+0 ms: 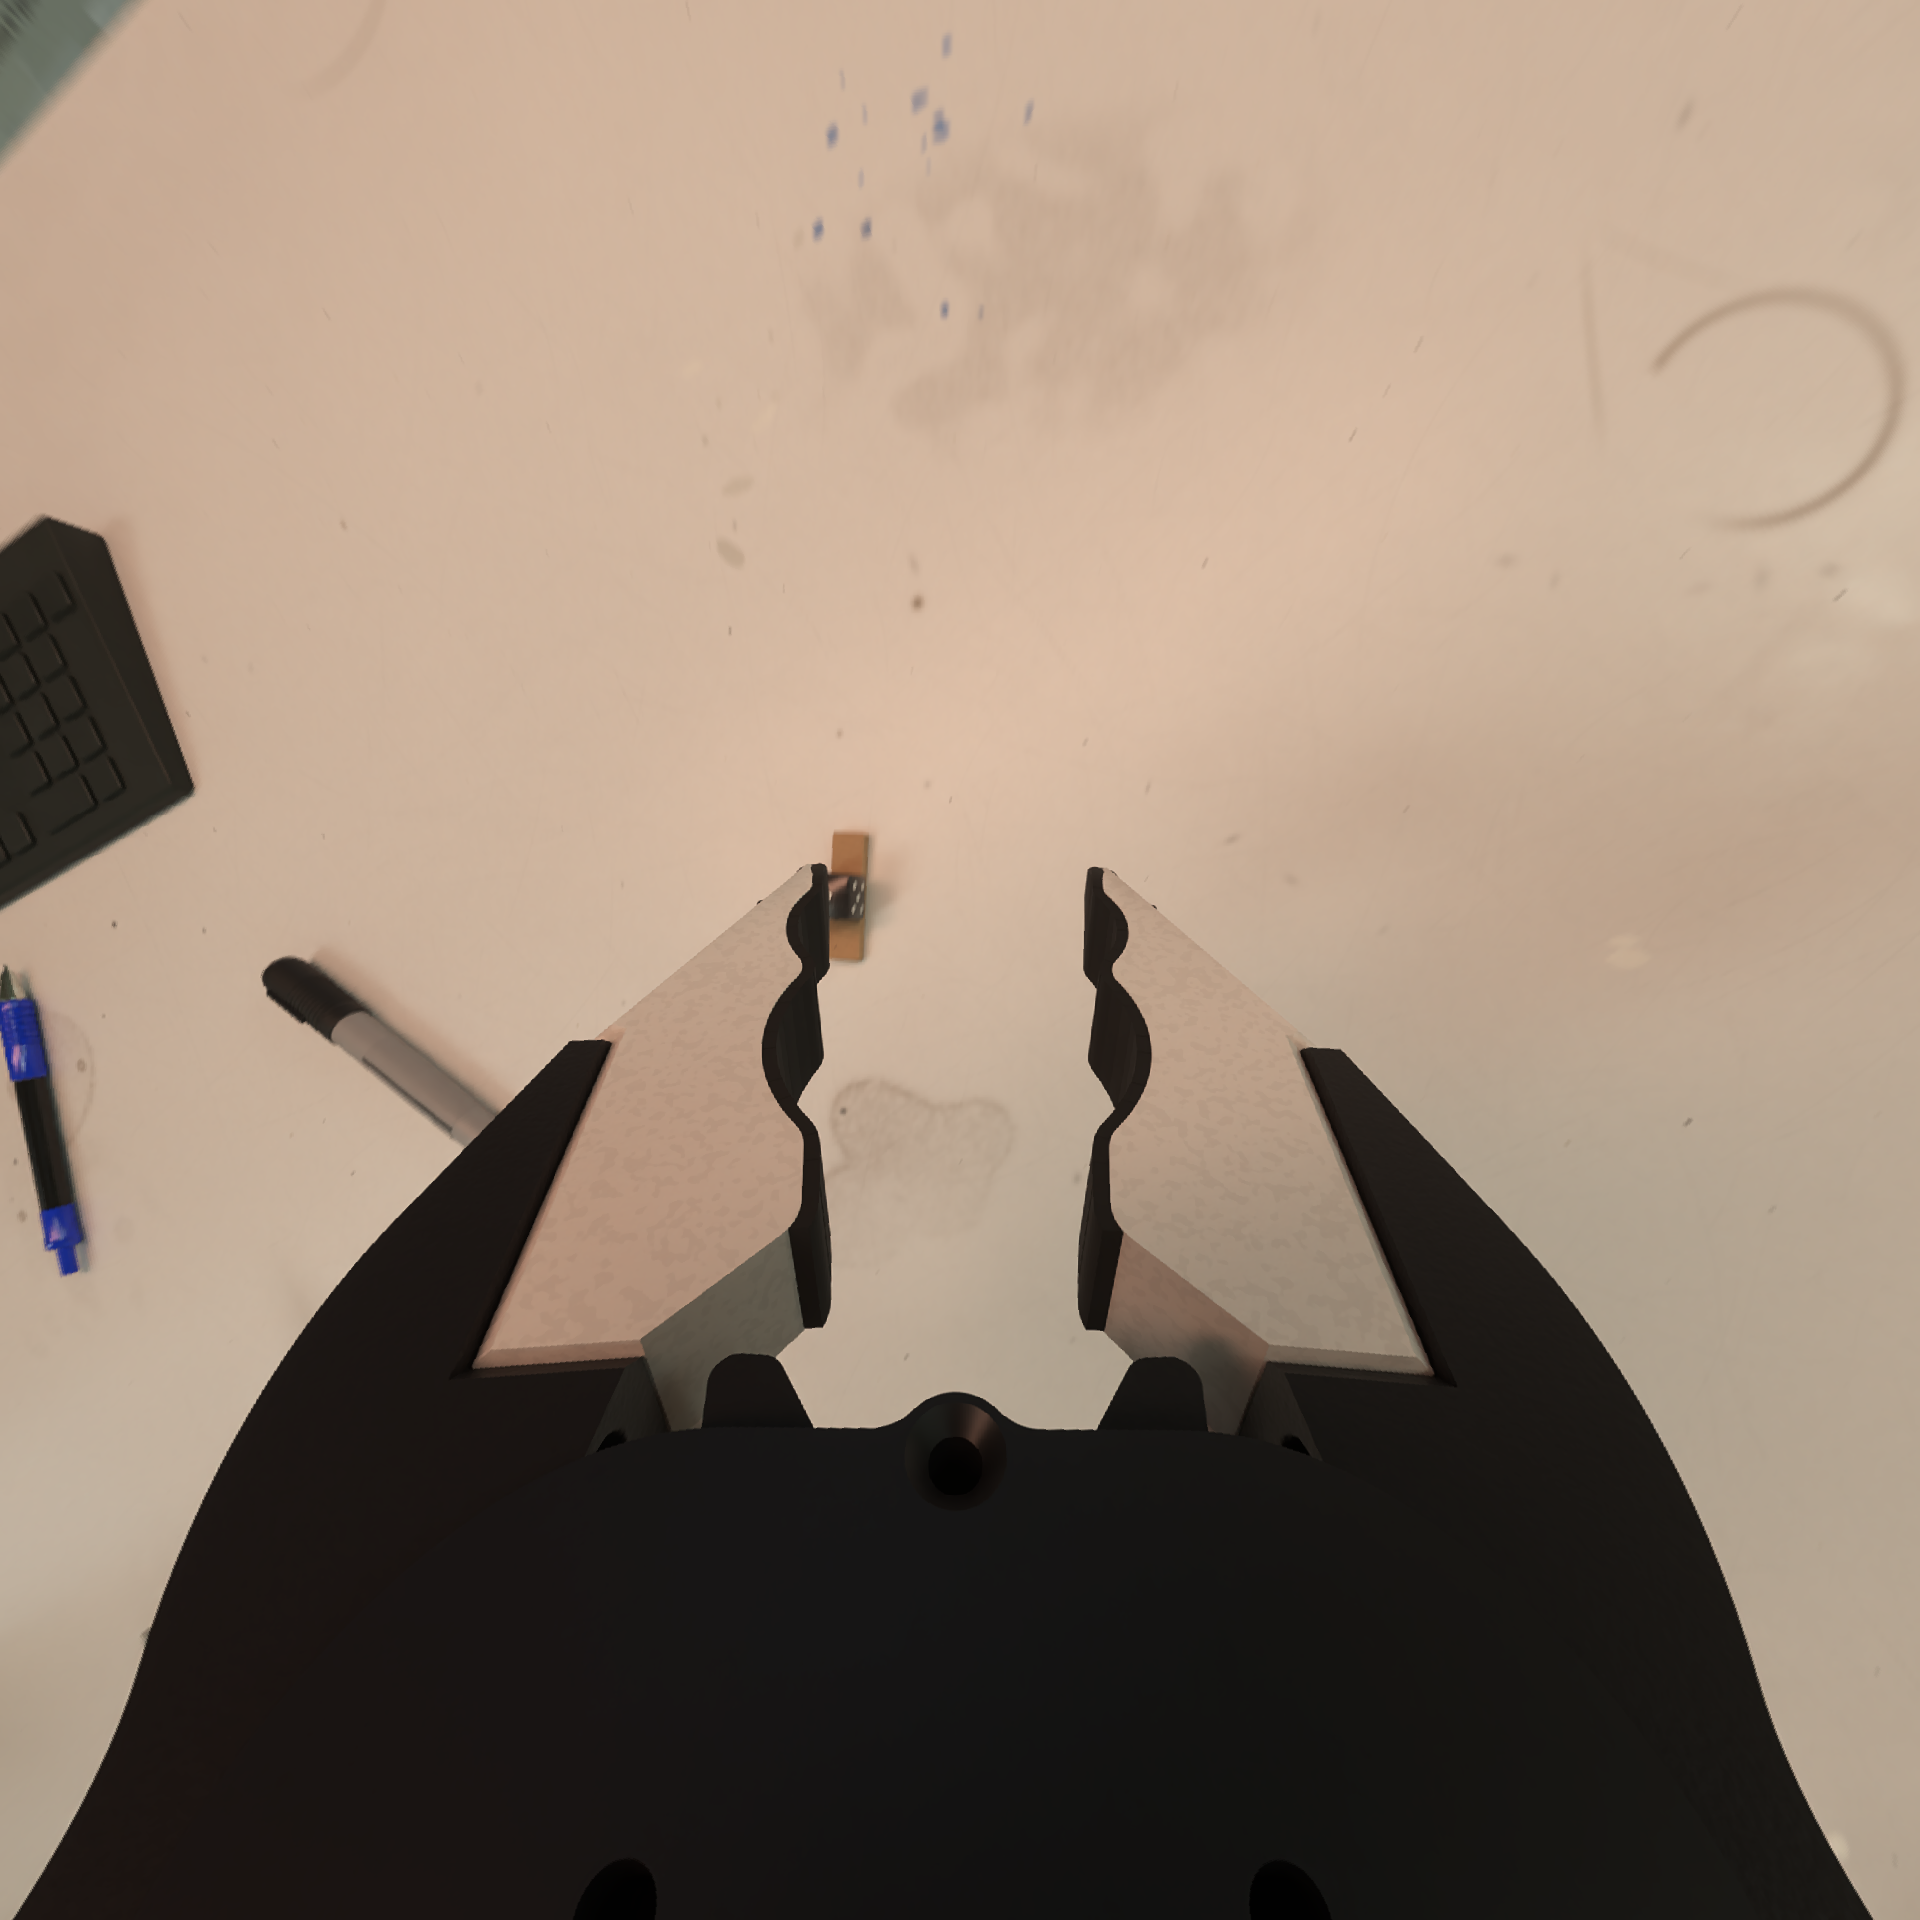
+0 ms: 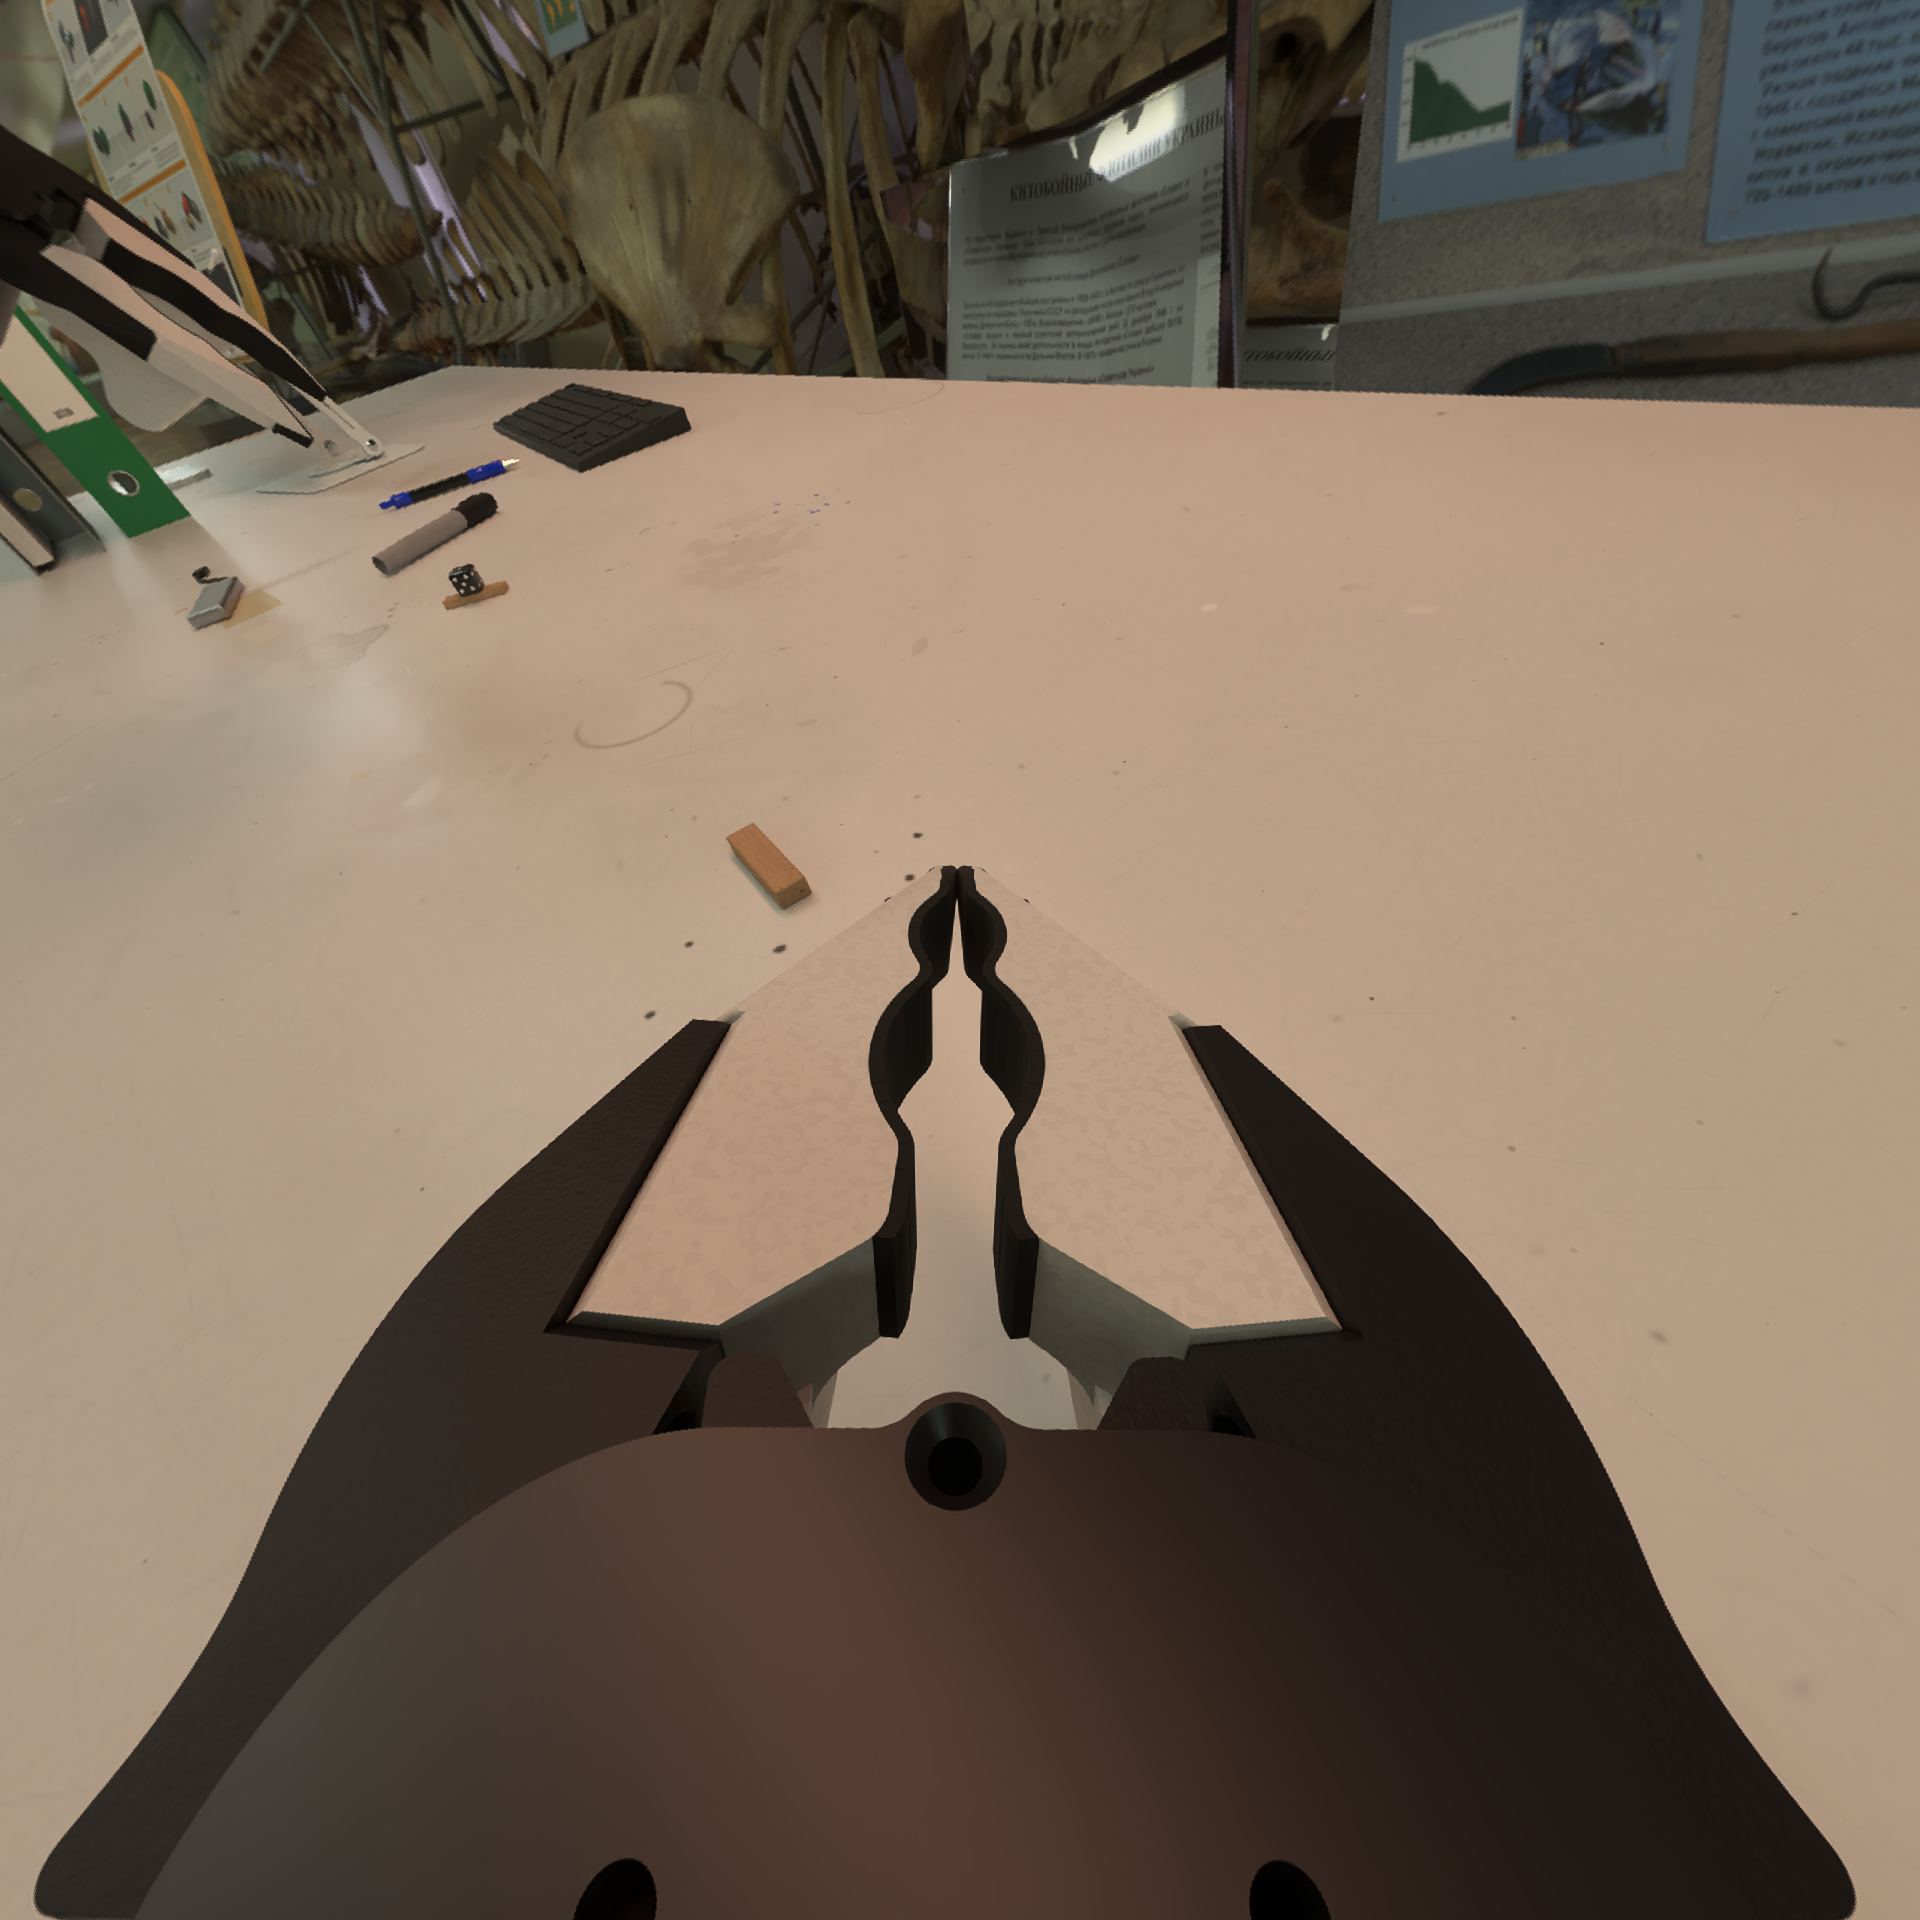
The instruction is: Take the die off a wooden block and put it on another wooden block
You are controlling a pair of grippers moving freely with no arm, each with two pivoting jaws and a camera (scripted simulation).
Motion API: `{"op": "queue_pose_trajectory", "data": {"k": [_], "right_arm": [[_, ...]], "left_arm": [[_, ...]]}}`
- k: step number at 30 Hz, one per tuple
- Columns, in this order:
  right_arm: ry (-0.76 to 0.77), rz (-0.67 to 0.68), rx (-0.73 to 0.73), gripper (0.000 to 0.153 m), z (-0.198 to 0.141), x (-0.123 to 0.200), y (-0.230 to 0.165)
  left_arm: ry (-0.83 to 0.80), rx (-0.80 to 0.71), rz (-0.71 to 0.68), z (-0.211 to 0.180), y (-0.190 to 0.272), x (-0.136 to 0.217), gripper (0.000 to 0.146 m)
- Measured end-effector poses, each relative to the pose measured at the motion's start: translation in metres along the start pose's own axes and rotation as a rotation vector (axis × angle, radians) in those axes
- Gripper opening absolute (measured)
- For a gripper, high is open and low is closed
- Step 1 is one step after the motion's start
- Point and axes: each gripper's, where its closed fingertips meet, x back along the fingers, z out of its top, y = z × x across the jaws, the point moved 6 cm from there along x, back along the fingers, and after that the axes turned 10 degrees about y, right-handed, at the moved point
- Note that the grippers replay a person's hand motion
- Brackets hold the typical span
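Bare table (image 2: 1351,727) rings the die (image 2: 464,580); marker (image 2: 434,535) crowds 1 side.

die (image 2: 463,579): 1 | wooden blocks (image 2: 769,865): 2 | pens (image 2: 449,483): 1 | markers (image 2: 434,534): 1 | keyboards (image 2: 592,424): 1

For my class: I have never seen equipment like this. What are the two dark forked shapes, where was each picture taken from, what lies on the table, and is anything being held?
Each dark shape is a two-fingered claw, filmed by a camera on it that looks along its fingers. The left claw looks straight down from above the table, open, holding nothing. Just past its left fingertip a black die sits on a thin wooden block. The right claw is low over the table, shut and empty; a second block lies bare beside it. Also there: a marker, a blue pen and a black keypad.
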Motion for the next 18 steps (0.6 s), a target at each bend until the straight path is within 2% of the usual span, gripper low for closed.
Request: {"op": "queue_pose_trajectory", "data": {"k": [5,11,18], "right_arm": [[-0.019,0.015,-0.024,0.0,-0.005,-0.003,0.0],[-0.033,0.024,-0.004,0.0,-0.007,-0.004,-0.002],[-0.044,0.036,-0.001,0.0,-0.009,-0.004,-0.002]], "left_arm": [[-0.182,-0.051,-0.04,-0.012,-0.015,-0.016,0.05],[-0.436,-0.097,-0.071,-0.033,-0.035,-0.053,0.054],[-0.568,-0.06,-0.106,-0.045,-0.055,-0.091,0.057]]}}
